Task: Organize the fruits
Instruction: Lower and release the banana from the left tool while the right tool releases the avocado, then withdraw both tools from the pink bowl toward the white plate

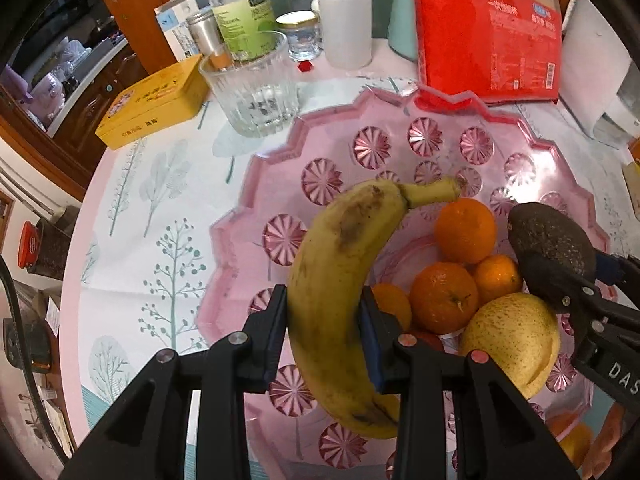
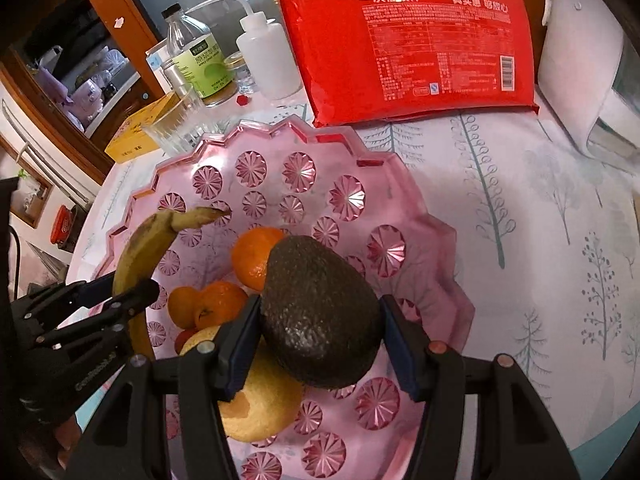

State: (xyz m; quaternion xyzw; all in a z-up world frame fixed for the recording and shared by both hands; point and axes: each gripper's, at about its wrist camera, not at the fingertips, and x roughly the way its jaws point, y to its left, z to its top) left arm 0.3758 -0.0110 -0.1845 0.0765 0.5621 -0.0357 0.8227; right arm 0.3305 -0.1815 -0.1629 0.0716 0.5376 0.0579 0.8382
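Note:
A pink cut-glass bowl (image 1: 320, 184) (image 2: 400, 248) holds several oranges (image 1: 444, 298) (image 2: 256, 260) and a yellow pear-like fruit (image 1: 516, 332) (image 2: 260, 404). My left gripper (image 1: 324, 312) is shut on a spotted yellow banana (image 1: 340, 264) (image 2: 140, 252), held over the bowl's left side with its stem pointing away. My right gripper (image 2: 318, 320) is shut on a dark avocado (image 2: 320, 312) (image 1: 552, 240) above the bowl's right side, over the yellow fruit. Each gripper shows at the edge of the other's view.
Behind the bowl stand a ribbed drinking glass (image 1: 252, 88), a yellow tin (image 1: 156, 100), a green-labelled bottle (image 1: 240, 12), a white squeeze bottle (image 1: 348, 20) and a red packet of paper cups (image 2: 408, 40). The tree-print tablecloth (image 2: 540, 220) extends right of the bowl.

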